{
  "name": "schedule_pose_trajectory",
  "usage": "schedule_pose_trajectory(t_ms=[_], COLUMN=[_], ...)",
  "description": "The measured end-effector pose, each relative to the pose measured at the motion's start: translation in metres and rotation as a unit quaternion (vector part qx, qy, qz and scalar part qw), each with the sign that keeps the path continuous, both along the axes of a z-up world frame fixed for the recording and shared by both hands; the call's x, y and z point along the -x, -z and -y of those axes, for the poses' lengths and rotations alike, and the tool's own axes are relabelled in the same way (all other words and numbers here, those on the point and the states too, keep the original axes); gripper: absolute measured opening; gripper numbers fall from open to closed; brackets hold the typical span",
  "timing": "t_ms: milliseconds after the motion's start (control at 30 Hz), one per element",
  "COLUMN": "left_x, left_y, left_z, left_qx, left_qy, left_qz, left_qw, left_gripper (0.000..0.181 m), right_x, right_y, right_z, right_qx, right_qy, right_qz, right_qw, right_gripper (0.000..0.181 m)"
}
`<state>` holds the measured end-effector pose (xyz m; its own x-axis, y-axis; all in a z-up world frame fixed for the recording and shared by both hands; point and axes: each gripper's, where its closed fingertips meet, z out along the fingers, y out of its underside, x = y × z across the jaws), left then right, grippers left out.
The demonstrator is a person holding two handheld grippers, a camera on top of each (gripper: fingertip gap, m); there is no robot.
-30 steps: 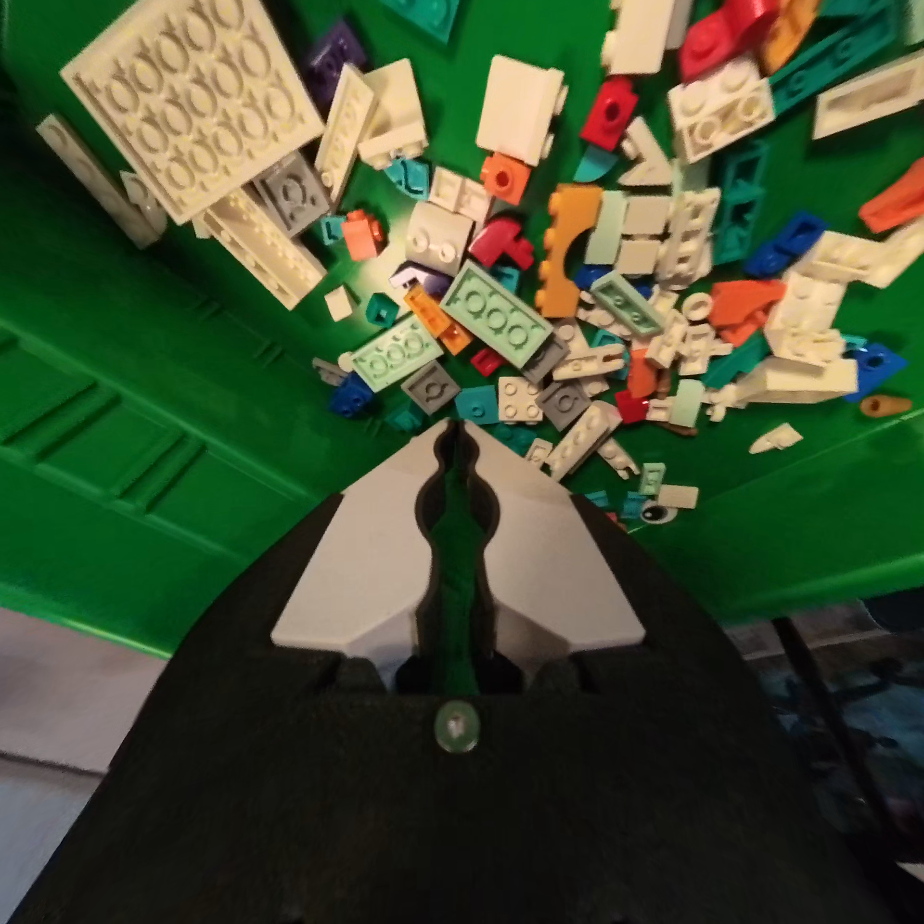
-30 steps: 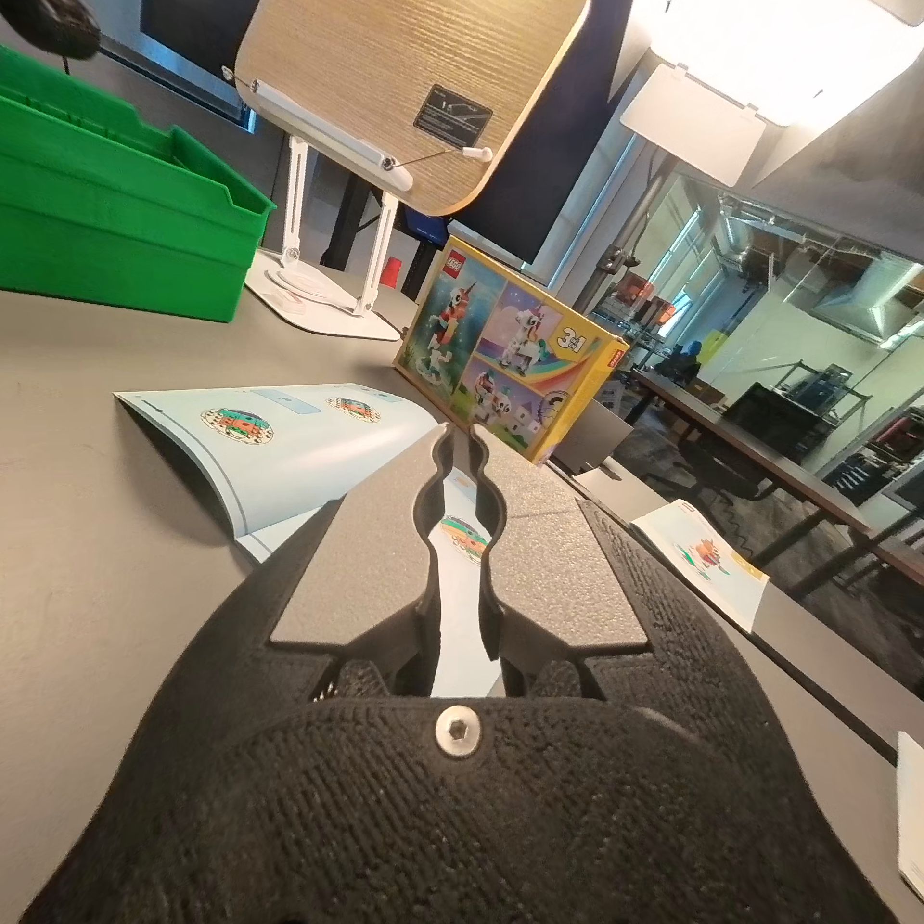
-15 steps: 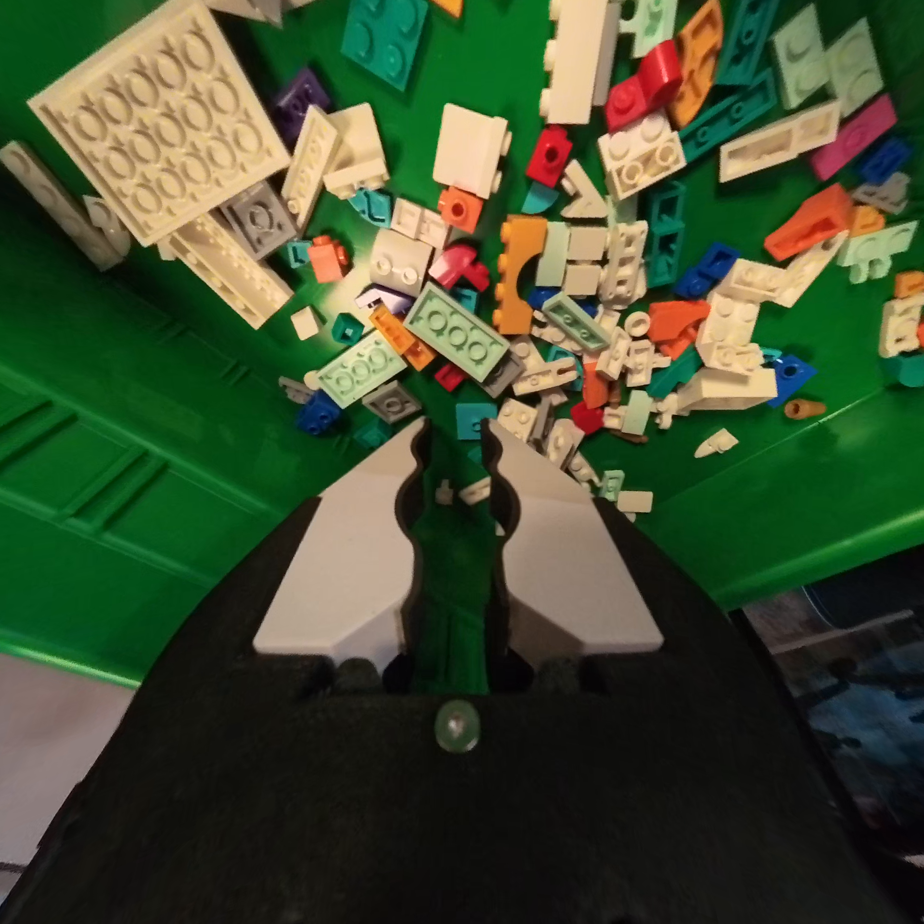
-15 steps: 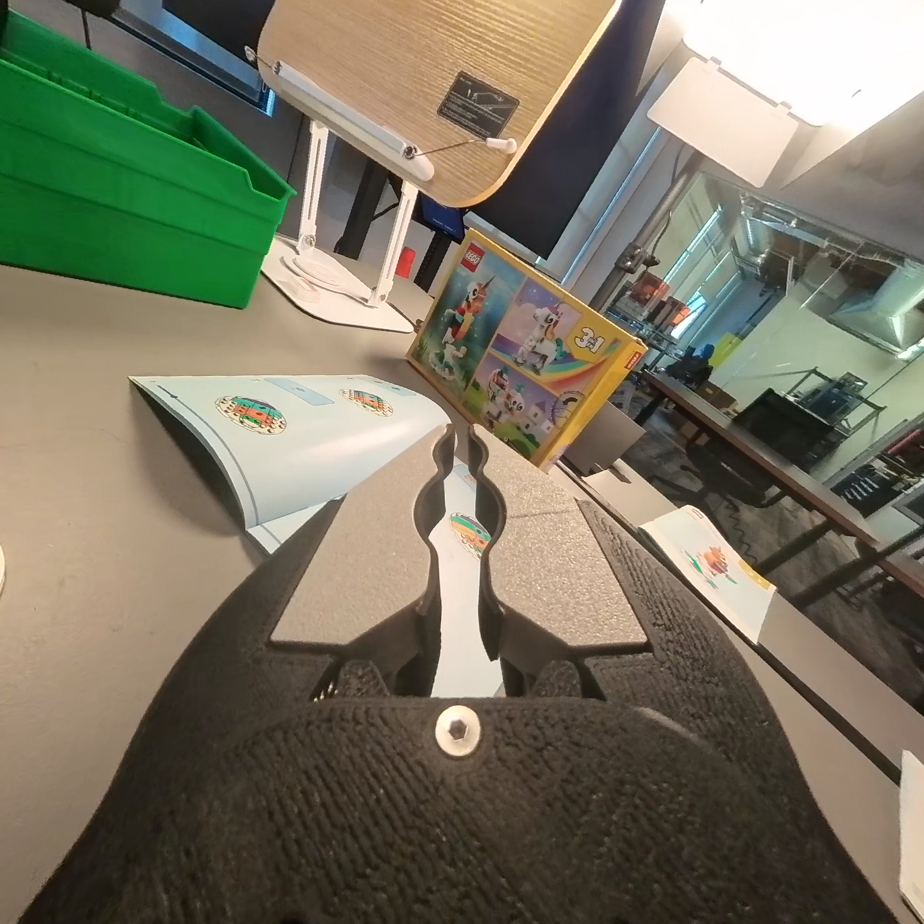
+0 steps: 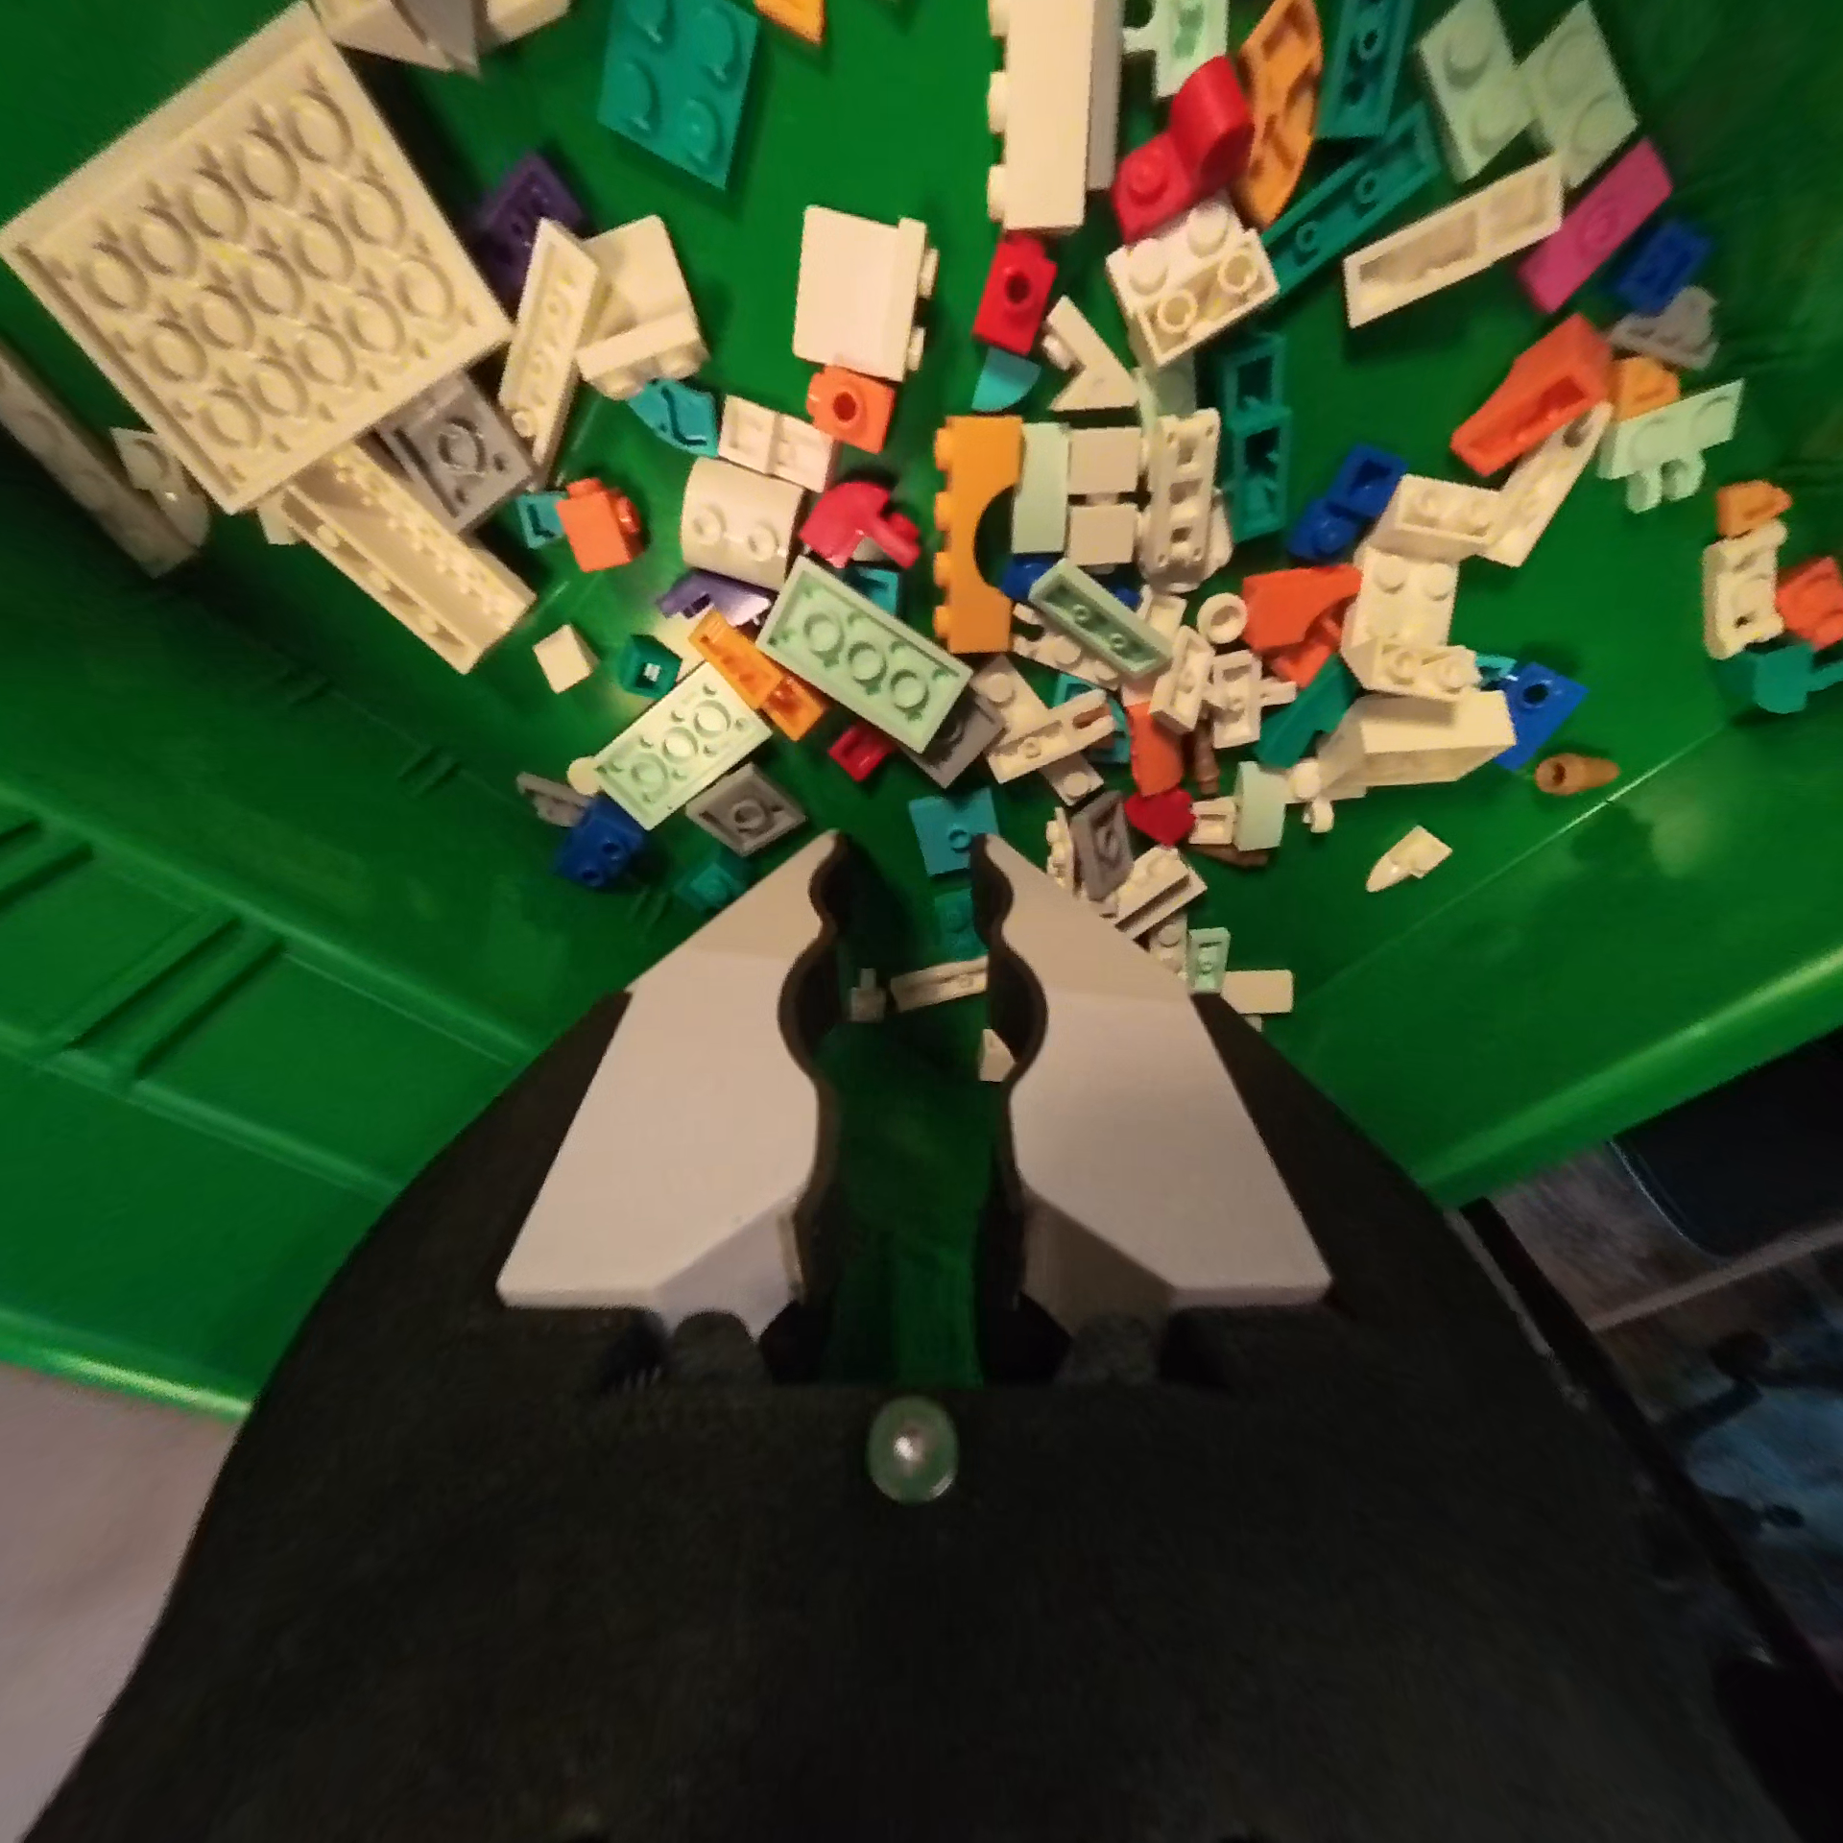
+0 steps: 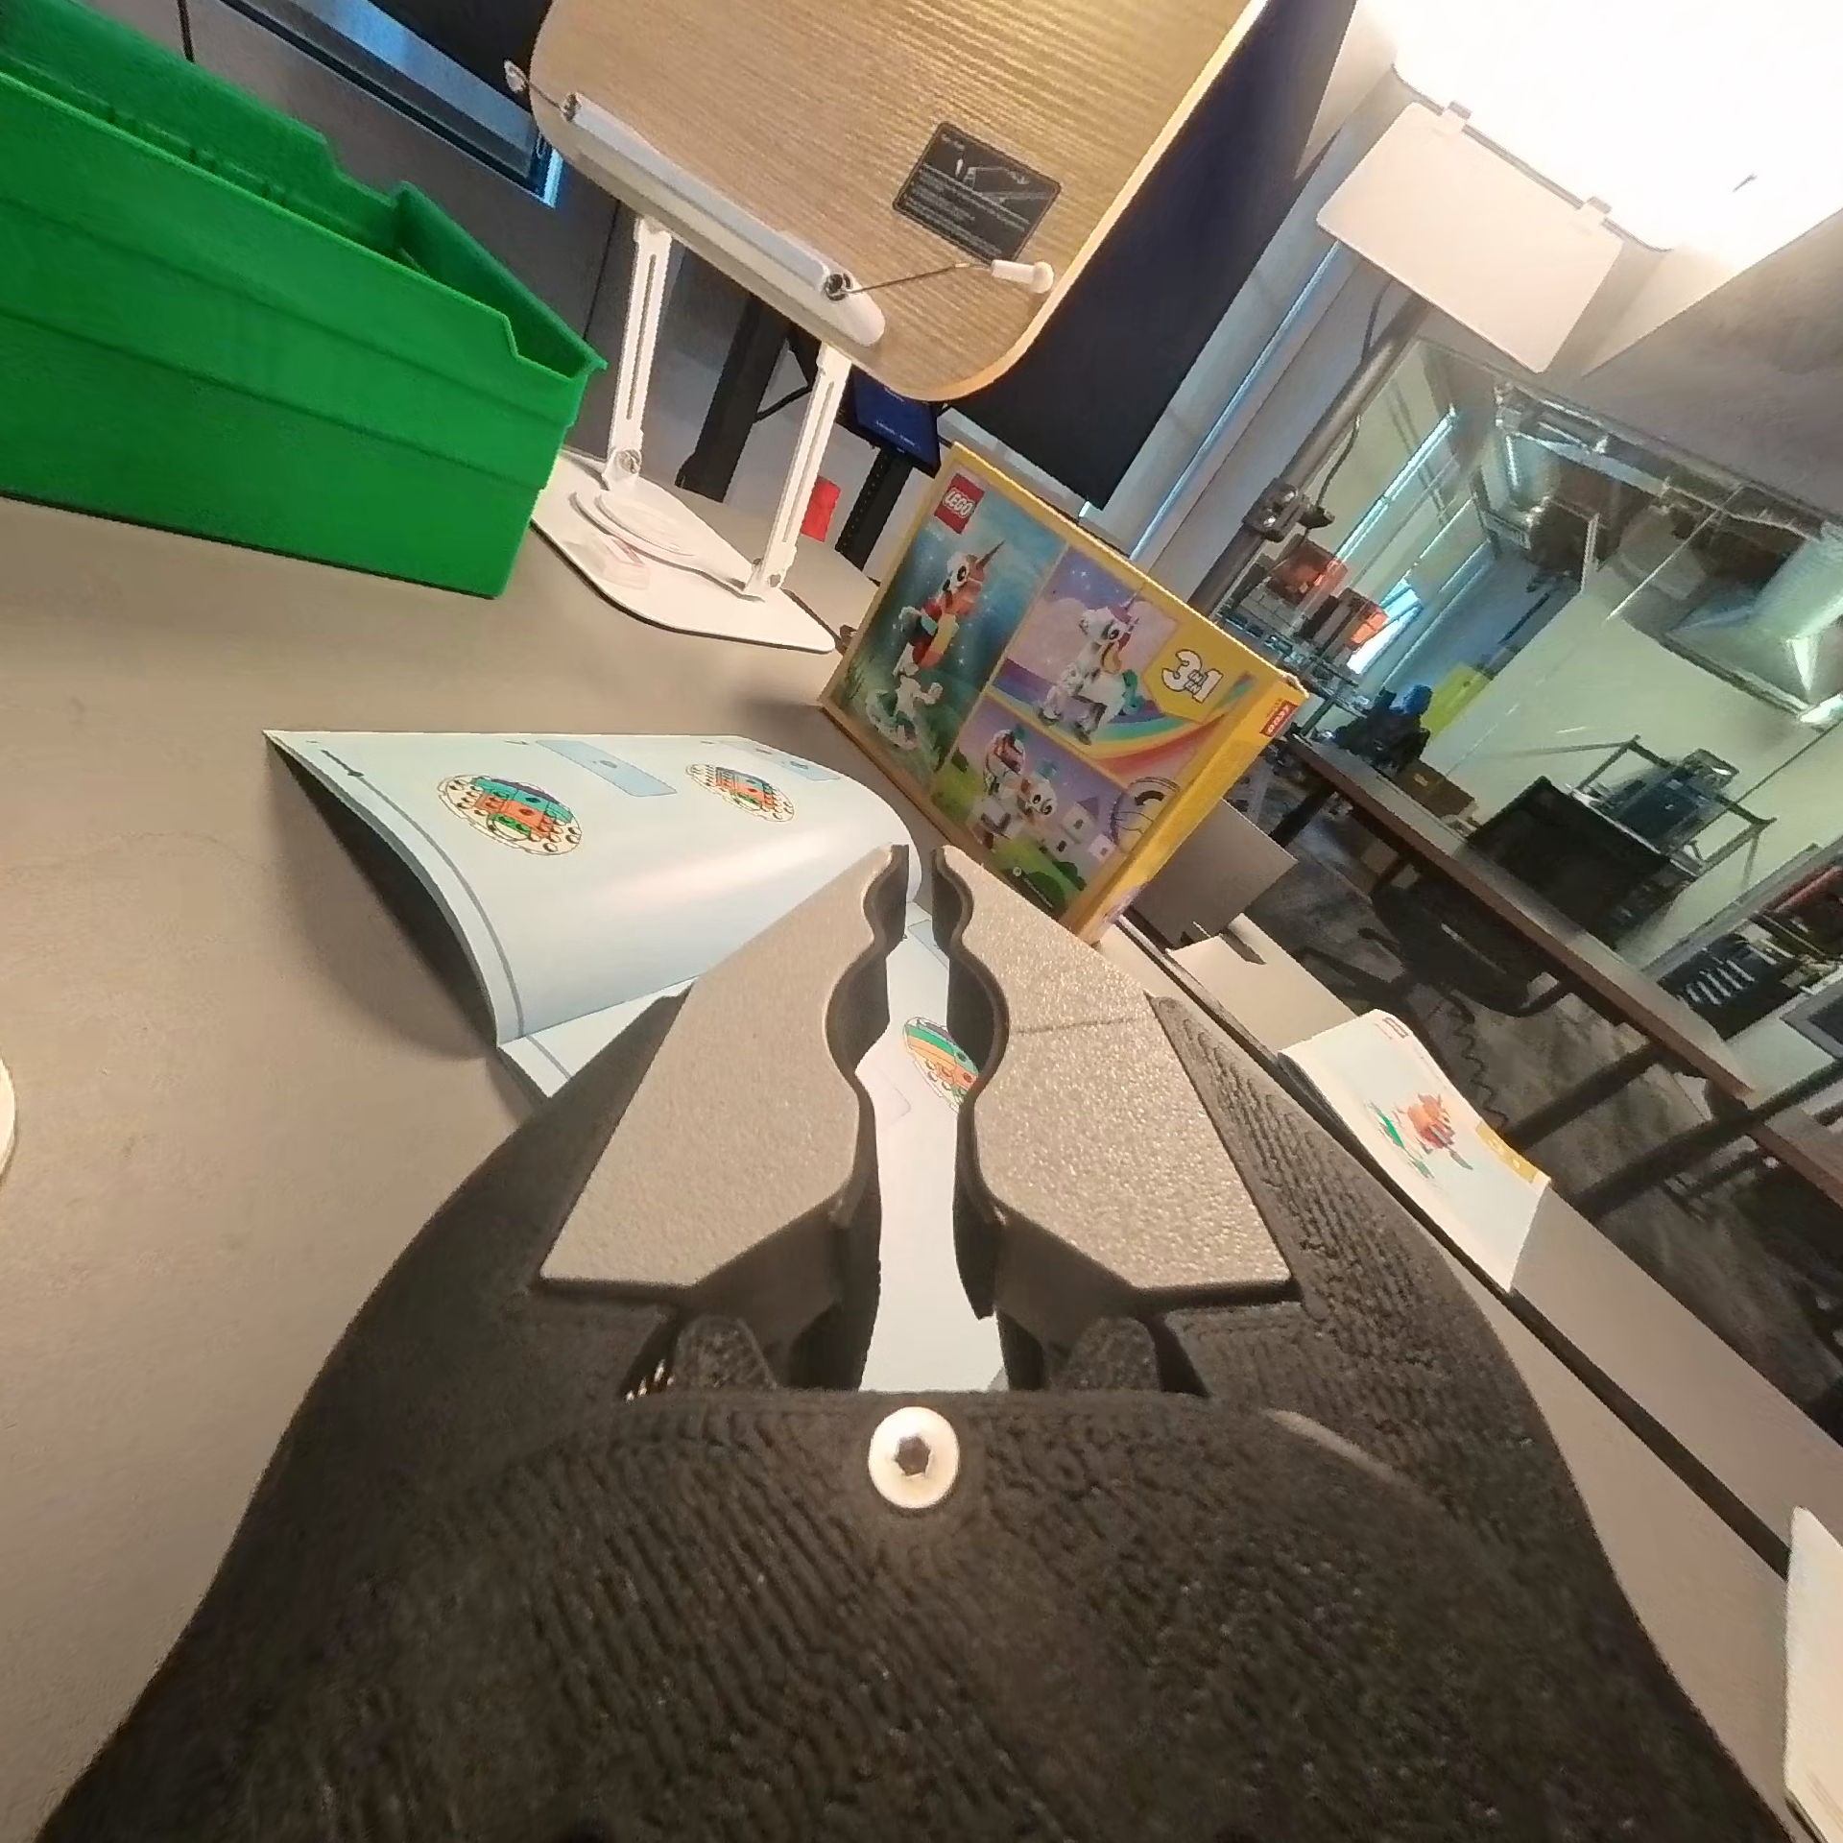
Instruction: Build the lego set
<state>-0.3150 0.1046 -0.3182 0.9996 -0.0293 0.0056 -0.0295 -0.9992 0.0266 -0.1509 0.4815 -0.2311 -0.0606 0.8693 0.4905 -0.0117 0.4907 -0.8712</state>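
Note:
My left gripper [image 5: 906, 853] is open and empty, pointing down into a green bin [image 5: 249, 997] of loose Lego pieces. A small teal piece [image 5: 952, 828] lies just beyond its tips, with a mint plate [image 5: 863, 668] and an orange arch brick [image 5: 977, 529] farther on. A large white plate [image 5: 249, 269] lies at the upper left. My right gripper [image 6: 920, 856] is shut and empty, hovering low over the grey table [image 6: 199, 997] above an open instruction booklet [image 6: 618, 868]. The Lego box [image 6: 1057, 718] stands behind the booklet.
In the right wrist view the green bin [image 6: 249, 399] sits at the far left. A wooden book stand on a white base [image 6: 848, 150] stands behind it. A small booklet [image 6: 1416, 1127] lies at the table's right edge. The bin's walls rise around the pieces. The left gripper's tips are roughly 40 centimeters from the right gripper's. My left gripper is the nearer one to the mint plate [image 5: 863, 668]: about 4 centimeters, against 40 centimeters. From my left tips it is roughly 6 centimeters to the orange arch brick [image 5: 977, 529]; from my right, 35 centimeters.
My left gripper went from shut to open and drew back a little from the pieces. My right gripper stayed shut and shifted slightly, so the booklet and box sit farther right in its view.

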Motion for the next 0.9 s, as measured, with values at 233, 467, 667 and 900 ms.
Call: schedule_pose_trajectory(t_ms=[233,467,667,900], left_x=[0.0098,0.0049,0.006,0.009], left_y=[-0.0039,-0.001,0.0037,0.0041], left_z=[-0.0022,-0.0006,0.0005,-0.0002], left_qx=[-0.005,0.009,0.005,0.003], left_qy=[-0.022,-0.137,-0.14,-0.149], left_qz=[-0.037,-0.02,-0.017,-0.002], left_qw=[0.999,0.99,0.99,0.989], left_gripper=[0.021,0.023,0.023,0.018], right_x=[0.0001,0.0004,0.0007,0.001], right_y=[0.0002,0.0008,0.0011,0.0013], right_z=[0.0002,0.0007,0.0008,0.0008], right_qx=[0.0,-0.002,-0.003,-0.003], right_qy=[-0.001,-0.002,-0.002,-0.002], right_qz=[0.001,0.002,0.003,0.004], right_qw=[1.0,1.0,1.0,1.0], right_gripper=[0.003,0.002,0.002,0.002])
